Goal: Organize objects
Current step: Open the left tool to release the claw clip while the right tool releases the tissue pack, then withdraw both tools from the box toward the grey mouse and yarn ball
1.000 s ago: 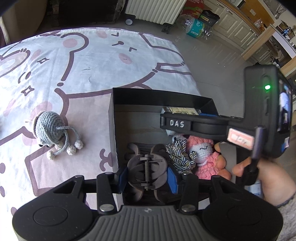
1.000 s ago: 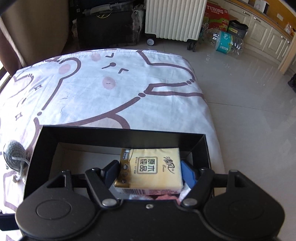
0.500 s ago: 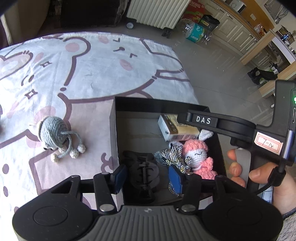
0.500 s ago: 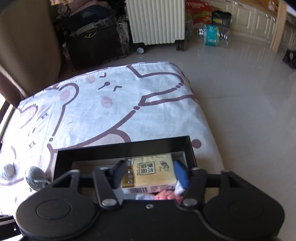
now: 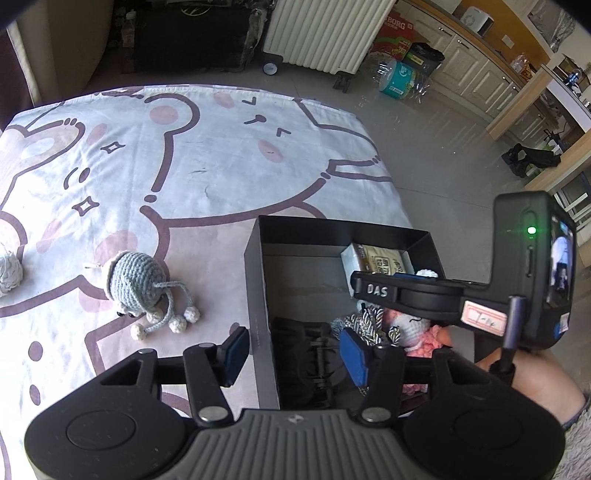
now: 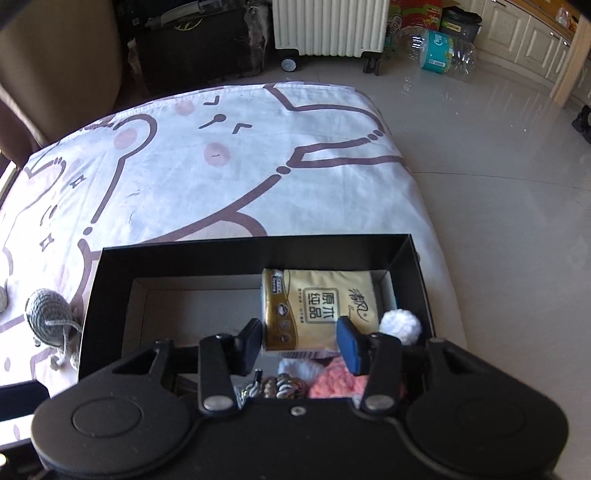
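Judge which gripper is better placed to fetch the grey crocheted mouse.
Left, probably. The left gripper, jaws opening and empty, straddles the black box's wall beside the grey crocheted mouse. The right gripper is over the box's far side.

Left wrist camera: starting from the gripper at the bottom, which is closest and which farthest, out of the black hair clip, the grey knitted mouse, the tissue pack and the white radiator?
From the left gripper:
1. Black hair clip, between its open fingers, in the black box.
2. Grey knitted mouse, left of the box, on the sheet.
3. Tissue pack, in the box's far right corner.
4. White radiator, across the floor.

Mouse and pack are roughly level; that order is loose.
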A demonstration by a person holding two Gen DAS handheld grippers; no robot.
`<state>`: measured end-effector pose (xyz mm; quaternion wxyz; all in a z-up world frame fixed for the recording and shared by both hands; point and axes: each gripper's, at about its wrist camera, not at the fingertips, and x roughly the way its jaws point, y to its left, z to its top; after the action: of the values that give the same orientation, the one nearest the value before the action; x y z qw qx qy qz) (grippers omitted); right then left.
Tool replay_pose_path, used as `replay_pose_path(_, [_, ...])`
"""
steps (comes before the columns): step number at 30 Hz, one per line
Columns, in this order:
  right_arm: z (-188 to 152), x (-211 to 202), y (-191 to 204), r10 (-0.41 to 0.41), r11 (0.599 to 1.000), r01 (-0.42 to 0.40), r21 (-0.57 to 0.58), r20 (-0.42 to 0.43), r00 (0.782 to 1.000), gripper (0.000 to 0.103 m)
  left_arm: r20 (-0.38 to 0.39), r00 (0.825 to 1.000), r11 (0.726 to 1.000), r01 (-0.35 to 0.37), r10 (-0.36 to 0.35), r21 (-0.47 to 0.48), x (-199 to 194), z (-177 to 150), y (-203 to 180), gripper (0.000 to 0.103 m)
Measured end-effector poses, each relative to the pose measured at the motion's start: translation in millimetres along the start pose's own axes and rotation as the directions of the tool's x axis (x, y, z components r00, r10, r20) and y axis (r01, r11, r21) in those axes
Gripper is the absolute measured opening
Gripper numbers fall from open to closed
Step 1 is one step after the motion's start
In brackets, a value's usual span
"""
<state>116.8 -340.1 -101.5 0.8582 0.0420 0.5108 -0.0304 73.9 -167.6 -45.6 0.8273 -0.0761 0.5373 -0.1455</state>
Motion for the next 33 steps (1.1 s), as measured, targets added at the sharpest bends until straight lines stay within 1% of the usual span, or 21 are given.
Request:
replay_pose_path(4, [2,-10,-7,0.023,0.998,-0.024,0.062,0.007,1.0,0.045,0.0,1.0,1.0,-0.002,0.002,0.001,1,1,3,0.055])
replay_pose_path(7, [1,-25,-10,0.052,0.994,-0.055,0.096,0.035,0.998,0.045,-0.003,1.0,1.0,-0.005,0.005,-0.006,1,1,5,0.055])
replay_pose_path(11, [-4,-44,-11,0.043,0.994,-0.049,0.103,0.053,0.998,0.045,-0.006,1.0,1.0,-0.009,0.009,-0.005,1,2,6,0.055])
replay_pose_path(14, [-9,-54,-15,0.045,0.99,-0.052,0.128,0.061,0.997,0.045,-0.005,1.0,1.0,-0.013,0.013,0.0,0,2,7,0.056])
replay_pose_path(17, [-15,-65,-19,0.044,0.988,-0.055,0.144,0.075,0.996,0.046,-0.005,1.0,1.0,-0.026,0.026,0.015,-1,3,7,0.063])
replay_pose_path(21, [-20,-78,-16,0.042,0.989,-0.056,0.136,0.099,0.994,0.048,0.003,0.999,0.998,-0.054,0.054,0.041,-1,4,6,0.067])
replay_pose_path(23, [-22,-85,-13,0.04,0.991,-0.054,0.123,0.114,0.993,0.052,0.005,0.998,0.997,-0.064,0.064,0.05,-1,4,7,0.069])
replay_pose_path(26, [-25,-95,-12,0.036,0.992,-0.051,0.112,0.133,0.99,0.053,0.007,0.997,0.995,-0.084,0.083,0.063,-1,4,8,0.07])
replay_pose_path(33, [-36,-106,-12,-0.007,0.994,-0.009,0.106,0.15,0.989,0.059,0.015,0.993,0.989,-0.117,0.116,0.095,0,3,11,0.083])
